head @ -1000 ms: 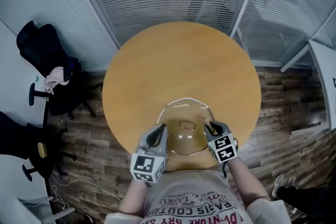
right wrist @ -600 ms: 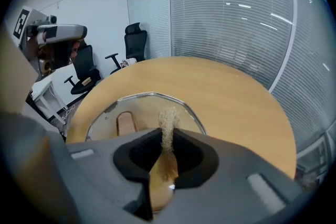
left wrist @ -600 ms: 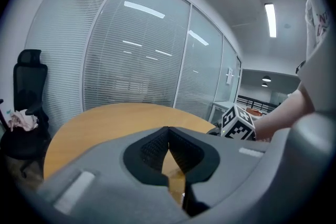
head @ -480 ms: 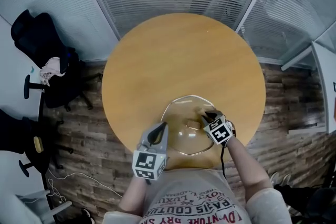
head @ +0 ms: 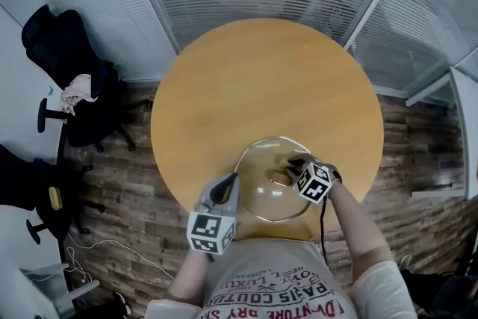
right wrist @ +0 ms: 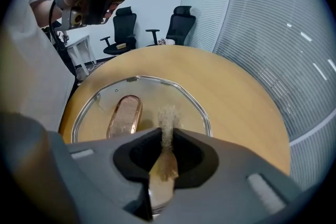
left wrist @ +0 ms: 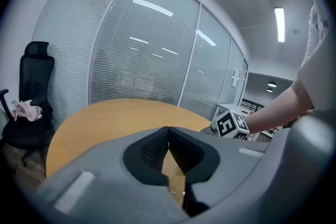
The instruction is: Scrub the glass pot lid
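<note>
While the glass pot lid point(head: 260, 194) lies flat on the near part of the round wooden table point(head: 261, 78), close to its near edge, the right gripper point(right wrist: 168, 134) reaches over it from the right. Its jaws are clenched on a small brush point(right wrist: 167, 119). The brown stem is pinched between the pads, and the tan bristles stick out past the tips. Those bristles sit above the glass, just right of the lid's copper-coloured handle point(right wrist: 125, 115); whether they touch the glass cannot be told. The left gripper point(left wrist: 168, 129) sits at the lid's near-left rim, with its jaws pressed together at the tips. Only a narrow wedge of tabletop shows behind them, and nothing can be made out between the pads. From the right gripper view it appears raised above the lid's left side.
</note>
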Demonstrator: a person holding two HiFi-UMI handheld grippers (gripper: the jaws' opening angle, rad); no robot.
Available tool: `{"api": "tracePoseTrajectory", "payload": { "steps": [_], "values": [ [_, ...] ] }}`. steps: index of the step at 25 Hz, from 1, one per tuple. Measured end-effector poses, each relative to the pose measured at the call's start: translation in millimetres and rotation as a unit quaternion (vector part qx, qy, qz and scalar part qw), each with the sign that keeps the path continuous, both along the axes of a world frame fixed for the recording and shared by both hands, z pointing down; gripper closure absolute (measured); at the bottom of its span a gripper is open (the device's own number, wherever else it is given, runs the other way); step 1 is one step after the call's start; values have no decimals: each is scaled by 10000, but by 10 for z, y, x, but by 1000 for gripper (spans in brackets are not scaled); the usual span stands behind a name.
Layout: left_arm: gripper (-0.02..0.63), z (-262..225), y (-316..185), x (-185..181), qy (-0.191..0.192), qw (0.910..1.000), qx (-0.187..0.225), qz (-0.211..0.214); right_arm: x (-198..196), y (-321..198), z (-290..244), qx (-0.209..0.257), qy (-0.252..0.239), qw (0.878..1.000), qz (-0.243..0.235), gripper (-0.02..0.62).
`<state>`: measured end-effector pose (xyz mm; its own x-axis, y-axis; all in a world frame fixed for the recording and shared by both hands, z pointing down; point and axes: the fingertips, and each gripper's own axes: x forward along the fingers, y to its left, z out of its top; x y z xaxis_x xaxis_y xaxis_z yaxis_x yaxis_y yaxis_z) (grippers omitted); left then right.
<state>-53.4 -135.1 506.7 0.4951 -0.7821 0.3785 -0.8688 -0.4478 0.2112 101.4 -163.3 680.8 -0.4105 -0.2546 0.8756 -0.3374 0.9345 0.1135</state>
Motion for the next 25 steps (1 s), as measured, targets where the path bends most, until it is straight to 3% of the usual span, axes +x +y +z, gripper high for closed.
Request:
{"api": "tracePoseTrajectory", "payload": {
  "steps": [15,25],
  "values": [
    [600,-170,-39,-22,-23,9998,196,-72,132,142,39,354,89,9985,-414,532],
    [600,-222,-16,73,14,9997,234,85,320,347,46,467,284,9982,-232,532]
  ]
}}
